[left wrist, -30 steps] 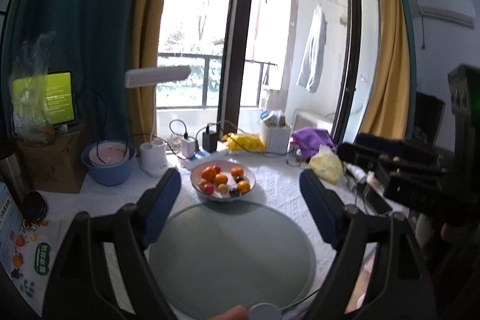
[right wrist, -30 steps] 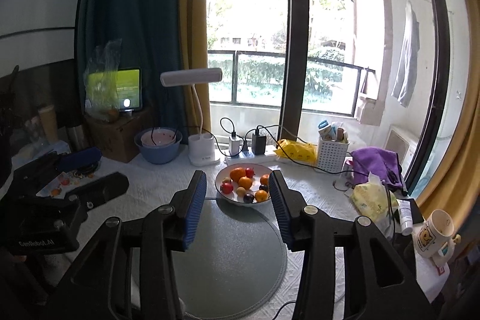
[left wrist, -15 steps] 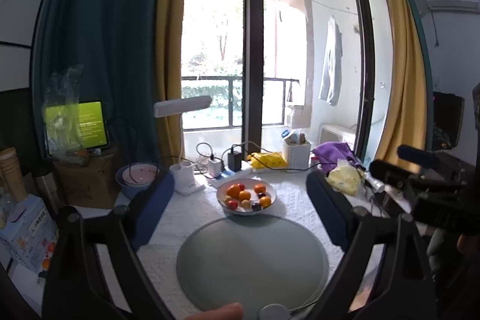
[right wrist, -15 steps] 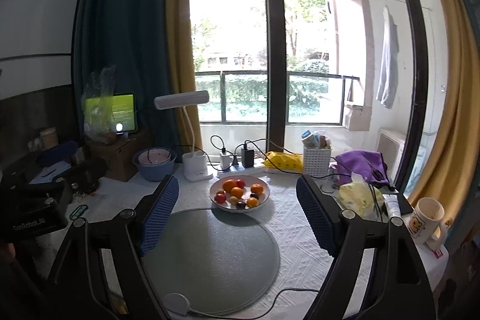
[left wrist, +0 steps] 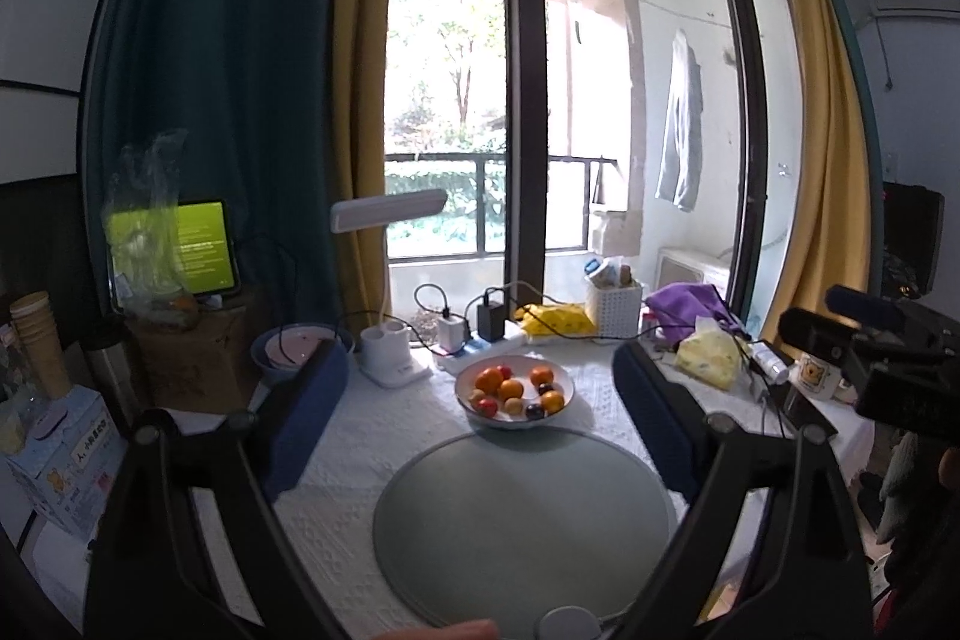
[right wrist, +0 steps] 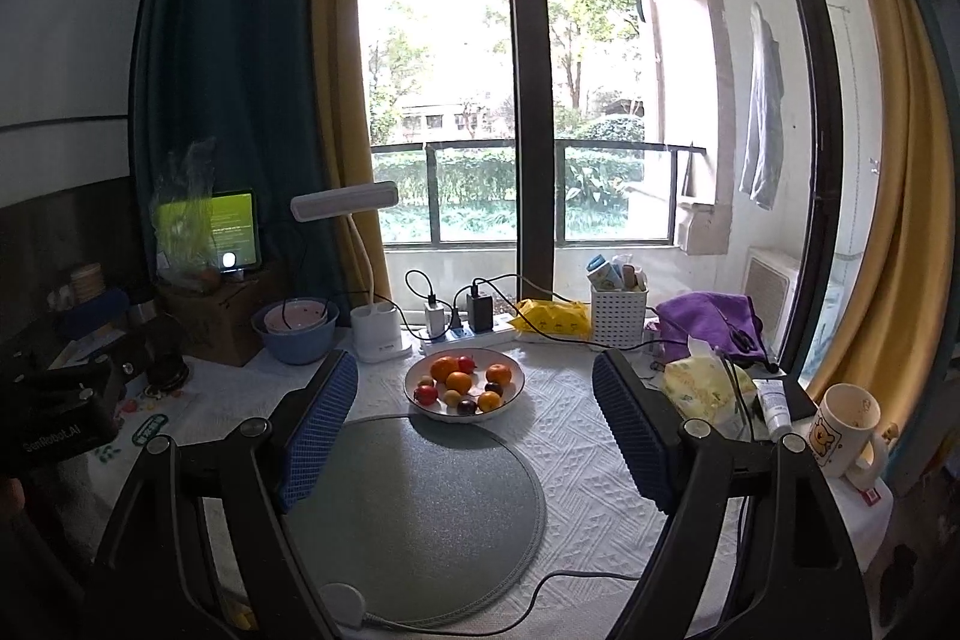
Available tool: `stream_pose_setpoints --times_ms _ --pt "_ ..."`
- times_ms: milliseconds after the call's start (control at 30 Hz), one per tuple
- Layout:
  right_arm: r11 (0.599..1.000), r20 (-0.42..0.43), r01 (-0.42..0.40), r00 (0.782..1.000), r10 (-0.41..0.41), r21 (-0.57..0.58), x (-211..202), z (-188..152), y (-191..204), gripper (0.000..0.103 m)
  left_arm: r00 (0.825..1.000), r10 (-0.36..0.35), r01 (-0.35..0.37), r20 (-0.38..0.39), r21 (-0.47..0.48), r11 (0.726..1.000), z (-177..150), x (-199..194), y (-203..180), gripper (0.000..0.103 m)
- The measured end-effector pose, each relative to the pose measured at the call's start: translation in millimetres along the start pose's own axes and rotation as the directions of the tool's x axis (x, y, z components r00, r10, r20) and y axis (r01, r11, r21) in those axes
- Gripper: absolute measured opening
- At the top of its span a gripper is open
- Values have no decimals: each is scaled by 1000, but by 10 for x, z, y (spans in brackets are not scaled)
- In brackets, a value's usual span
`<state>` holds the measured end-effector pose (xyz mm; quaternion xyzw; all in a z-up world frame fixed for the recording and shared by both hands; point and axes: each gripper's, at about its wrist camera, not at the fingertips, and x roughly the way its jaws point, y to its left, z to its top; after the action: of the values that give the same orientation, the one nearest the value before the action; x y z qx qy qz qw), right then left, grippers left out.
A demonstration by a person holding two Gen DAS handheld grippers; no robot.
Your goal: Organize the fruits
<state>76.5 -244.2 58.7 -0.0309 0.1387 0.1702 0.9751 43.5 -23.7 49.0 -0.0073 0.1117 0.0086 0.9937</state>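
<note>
A white plate (left wrist: 564,381) of several small fruits, oranges, red ones and dark plums, stands on the white tablecloth beyond a round grey mat (left wrist: 521,517). It also shows in the right wrist view (right wrist: 515,381), behind the mat (right wrist: 414,514). My left gripper (left wrist: 480,400) is open and empty, held above the mat short of the plate. My right gripper (right wrist: 474,415) is open and empty, also short of the plate. The right gripper's body shows at the right edge of the left wrist view (left wrist: 882,346).
Behind the plate are a white desk lamp (right wrist: 375,334), a power strip with chargers (right wrist: 471,331), a yellow packet (right wrist: 552,319), a white basket (right wrist: 618,304) and a purple cloth (right wrist: 708,319). A blue bowl (right wrist: 297,331) stands left, a mug (right wrist: 846,427) right.
Both grippers rose and pulled back, so the plate looks smaller and farther. The right gripper's jaws opened wide from a narrow gap a second ago.
</note>
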Motion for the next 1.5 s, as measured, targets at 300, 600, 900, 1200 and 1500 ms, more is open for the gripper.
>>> stream_pose_setpoints --times_ms 300,600,900,1200,1500 --pt "1000 11 -4 1000 4 7 -7 12 -10 83 1000 -5 5 7 -6 1000 14 -43 -2 91" --pt "1000 16 -6 1000 6 9 -22 5 -6 83 1000 -22 22 -1 -14 1000 19 -47 -6 91" --pt "1000 14 -9 1000 9 4 -17 8 18 83 1000 -27 27 0 -15 1000 23 -44 -17 91" --pt "1000 10 -13 1000 13 -1 -24 14 31 83 999 -35 35 -2 -17 999 23 -49 -29 91" --pt "1000 7 -15 1000 15 -3 -23 19 38 83 999 -36 36 10 -6 999 30 -71 -46 91"
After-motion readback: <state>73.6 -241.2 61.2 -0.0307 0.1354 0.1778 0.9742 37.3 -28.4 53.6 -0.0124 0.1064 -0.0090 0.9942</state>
